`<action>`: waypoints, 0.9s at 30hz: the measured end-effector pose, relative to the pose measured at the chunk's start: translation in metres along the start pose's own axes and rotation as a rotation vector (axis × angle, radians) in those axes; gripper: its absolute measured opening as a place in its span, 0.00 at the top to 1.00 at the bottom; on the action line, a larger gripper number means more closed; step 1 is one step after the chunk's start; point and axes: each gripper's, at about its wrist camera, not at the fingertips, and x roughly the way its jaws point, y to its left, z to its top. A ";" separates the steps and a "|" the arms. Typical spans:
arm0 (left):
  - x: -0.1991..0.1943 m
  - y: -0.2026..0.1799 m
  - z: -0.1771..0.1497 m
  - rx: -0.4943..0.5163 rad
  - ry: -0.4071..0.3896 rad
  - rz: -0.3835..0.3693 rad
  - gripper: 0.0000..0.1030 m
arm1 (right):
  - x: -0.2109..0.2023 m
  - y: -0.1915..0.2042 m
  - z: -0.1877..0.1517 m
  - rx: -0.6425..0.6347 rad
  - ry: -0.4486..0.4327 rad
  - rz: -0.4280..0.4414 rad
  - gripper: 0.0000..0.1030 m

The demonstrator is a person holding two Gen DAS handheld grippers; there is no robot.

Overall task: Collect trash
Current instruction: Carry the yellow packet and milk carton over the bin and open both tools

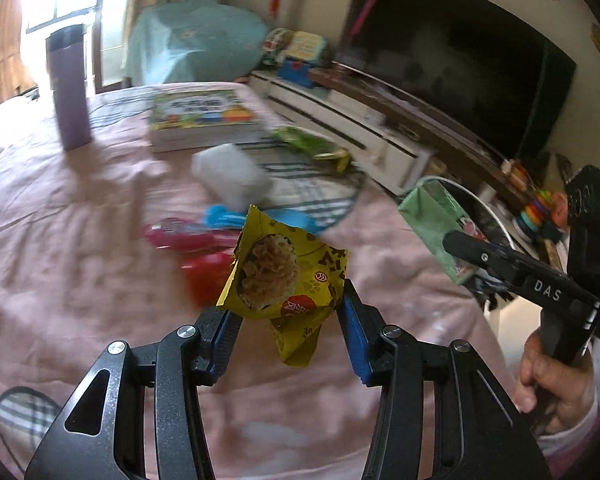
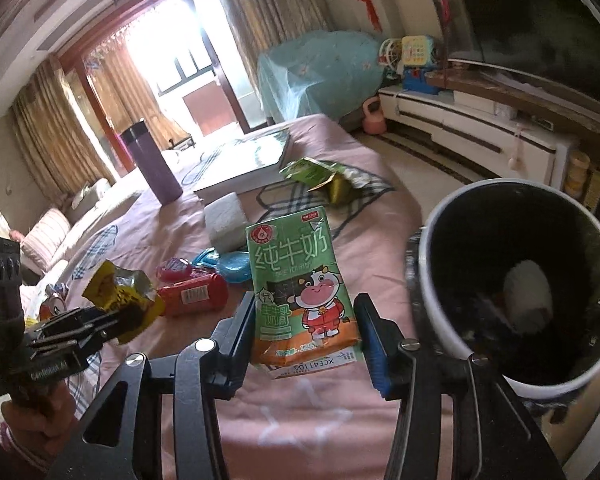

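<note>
- Two grippers are each closed on a piece of trash above a pink bedspread (image 2: 308, 420).
- The left gripper (image 1: 290, 316) has its blue pads (image 1: 352, 320) pressed on the lower part of a crumpled yellow snack wrapper (image 1: 284, 276), which stands up between the jaws and is lifted clear of the cloth.
- The right gripper (image 2: 306, 332) grips a green milk carton (image 2: 300, 280) by its lower sides; the carton stands upright between the fingers, printed face toward the camera.
- Just to the right of the right gripper stands a white bin (image 2: 432, 308) with a dark liner, its mouth tilted toward the tool; a pale object lies inside.
- Ahead of the right gripper, past the carton, a green wrapper (image 2: 324, 172) lies on the bedspread.
- Nearer, to the left of the carton, lie a red can (image 2: 196, 294), a blue plastic piece (image 2: 232, 264) and a pink packet (image 2: 174, 270).
- Further ahead sit a white tissue roll (image 2: 224, 220), a purple flask (image 2: 152, 164) and a book (image 2: 252, 156).
- In the right wrist view the left gripper with its wrapper is off to the left; a hand (image 1: 552, 384) holds the right tool's handle in the left wrist view.
</note>
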 end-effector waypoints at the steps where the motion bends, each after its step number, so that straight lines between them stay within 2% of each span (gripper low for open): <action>1: 0.002 -0.008 0.001 0.010 0.004 -0.014 0.55 | -0.005 -0.004 -0.001 0.007 -0.008 -0.006 0.52; 17: 0.028 -0.085 0.014 0.109 0.034 -0.104 0.55 | -0.052 -0.066 -0.006 0.104 -0.076 -0.088 0.52; 27: 0.046 -0.125 0.030 0.158 0.048 -0.141 0.55 | -0.059 -0.099 -0.007 0.154 -0.085 -0.116 0.52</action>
